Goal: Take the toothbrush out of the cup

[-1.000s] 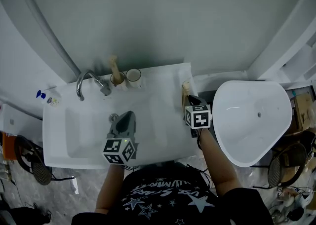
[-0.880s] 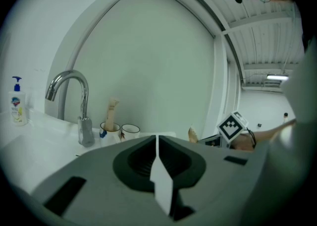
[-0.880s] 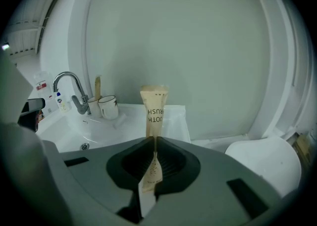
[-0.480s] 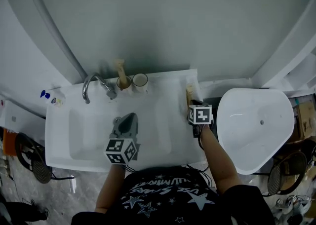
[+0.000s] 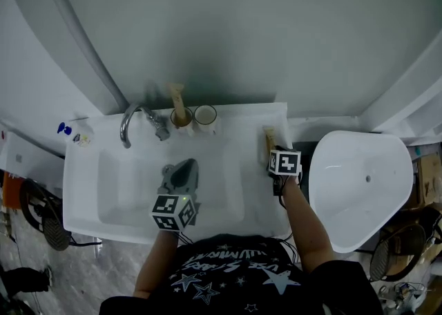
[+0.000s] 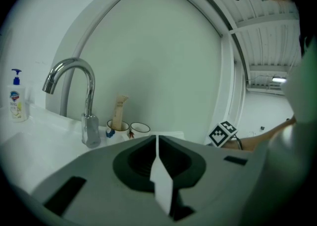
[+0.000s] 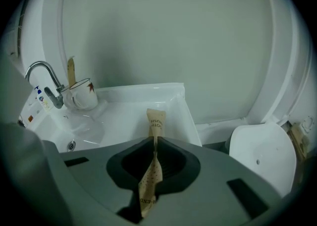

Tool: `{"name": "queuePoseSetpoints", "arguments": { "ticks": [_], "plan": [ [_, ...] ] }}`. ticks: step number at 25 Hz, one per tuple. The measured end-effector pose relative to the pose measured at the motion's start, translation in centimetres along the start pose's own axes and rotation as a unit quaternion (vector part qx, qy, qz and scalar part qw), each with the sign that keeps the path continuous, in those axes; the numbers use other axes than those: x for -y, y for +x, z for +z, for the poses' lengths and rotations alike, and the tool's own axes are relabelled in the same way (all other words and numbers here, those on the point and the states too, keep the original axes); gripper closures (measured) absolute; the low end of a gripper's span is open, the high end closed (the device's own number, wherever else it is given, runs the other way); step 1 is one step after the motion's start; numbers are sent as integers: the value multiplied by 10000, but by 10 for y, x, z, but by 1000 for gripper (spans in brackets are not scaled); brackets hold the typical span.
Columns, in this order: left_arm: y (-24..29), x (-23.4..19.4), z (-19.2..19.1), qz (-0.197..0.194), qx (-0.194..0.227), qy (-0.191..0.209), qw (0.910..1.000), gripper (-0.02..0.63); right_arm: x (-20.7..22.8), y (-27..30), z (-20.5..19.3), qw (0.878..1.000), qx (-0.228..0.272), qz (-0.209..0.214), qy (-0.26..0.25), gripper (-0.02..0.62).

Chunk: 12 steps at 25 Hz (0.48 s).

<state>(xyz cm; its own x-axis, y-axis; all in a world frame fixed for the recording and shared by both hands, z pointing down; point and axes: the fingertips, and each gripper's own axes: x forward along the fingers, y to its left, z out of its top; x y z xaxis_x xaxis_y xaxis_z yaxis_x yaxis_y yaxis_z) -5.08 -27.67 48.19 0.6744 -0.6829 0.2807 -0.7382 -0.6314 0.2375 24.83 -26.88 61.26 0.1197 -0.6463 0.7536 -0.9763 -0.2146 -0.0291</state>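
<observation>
1. The toothbrush (image 7: 155,120), still in its tan paper sleeve, is out of the cup (image 5: 181,118). It is pinched near its lower half and pokes forward over the right-hand ledge of the sink (image 5: 238,121).
2. The right gripper (image 7: 154,141) has its jaws nearly together, clamped flat on that sleeve and nothing else.
3. Over the last second this gripper has dipped and come down toward the ledge, well away from the cup, so the sleeve's tip now sits low over the white surface. Whether it touches I cannot tell.
4. I take that to mean the lift-out is done and the toothbrush is about to be set down. All that looks left is to ease it flat and let go.
5. The left gripper (image 6: 157,143) hangs over the basin with its jaws pressed together and empty. It has hardly moved.
6. Back by the tap (image 5: 137,119), a second sleeve (image 5: 177,96) stands upright in the cup, with another cup (image 5: 205,116) just beside it.
</observation>
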Motion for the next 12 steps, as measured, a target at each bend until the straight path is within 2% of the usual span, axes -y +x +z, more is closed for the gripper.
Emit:
{"name": "queuePoseSetpoints", "arguments": {
  "ticks": [6,10,12],
  "plan": [
    [-1,-6,-3,35,0,-156,9999,578,0,3,1,10000,24,-59,-19,565],
    [-6,-5,-3,74,25,-187,9998,578,-3,-2,-1,9999,101,65,-46,561],
    [-8,-5,-2,91,45,-184,9998,578,-5,-6,1,9997,175,149,-37,530]
  ]
}}
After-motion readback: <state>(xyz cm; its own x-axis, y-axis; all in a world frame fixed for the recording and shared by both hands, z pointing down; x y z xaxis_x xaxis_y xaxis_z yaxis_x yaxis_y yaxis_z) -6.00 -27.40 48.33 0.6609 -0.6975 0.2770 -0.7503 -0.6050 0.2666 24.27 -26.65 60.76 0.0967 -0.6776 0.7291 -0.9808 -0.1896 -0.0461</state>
